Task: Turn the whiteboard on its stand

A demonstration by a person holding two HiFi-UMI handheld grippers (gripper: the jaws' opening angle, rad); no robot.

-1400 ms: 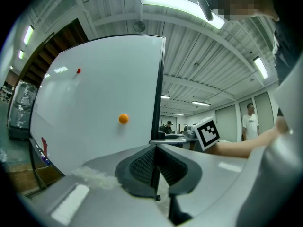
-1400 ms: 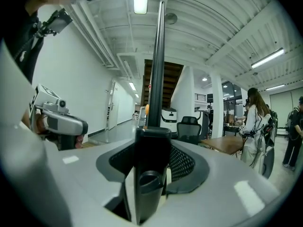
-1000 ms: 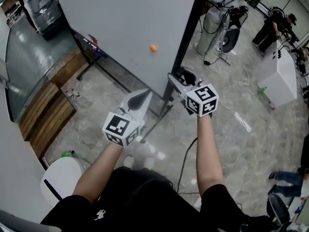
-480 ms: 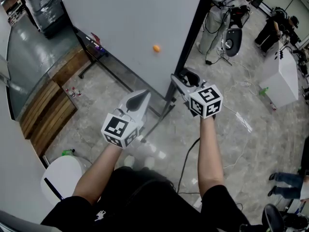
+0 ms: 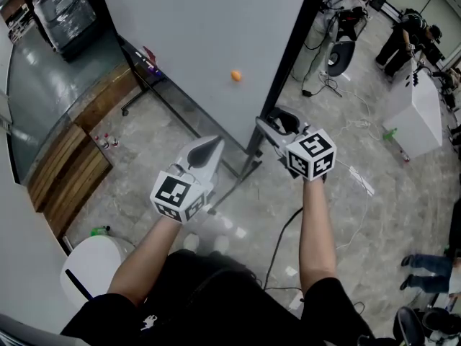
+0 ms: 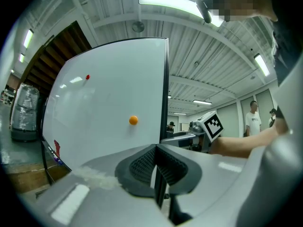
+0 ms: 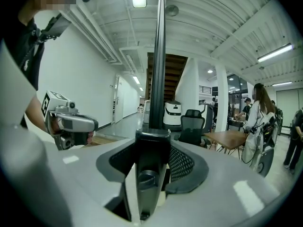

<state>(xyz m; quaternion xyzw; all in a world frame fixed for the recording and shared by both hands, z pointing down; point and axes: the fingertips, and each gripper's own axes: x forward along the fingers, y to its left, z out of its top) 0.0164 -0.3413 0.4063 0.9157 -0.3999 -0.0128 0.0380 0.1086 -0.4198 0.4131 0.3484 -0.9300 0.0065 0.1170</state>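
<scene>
Has swung the black side edge of the whiteboard (image 5: pixel 209 27) slightly rightward since a second ago, carrying the right gripper (image 5: pixel 279 123) along with it. Holds that edge post in the right gripper, jaws partly apart and pressed on either side of it. Holds the left gripper (image 5: pixel 212 144) closed, pads together on nothing, low near the board's bottom edge. Leaves the whiteboard upright on its stand (image 5: pixel 238 179) on the grey floor (image 5: pixel 374 157), with an orange magnet (image 5: pixel 235 76) stuck near its right edge.
</scene>
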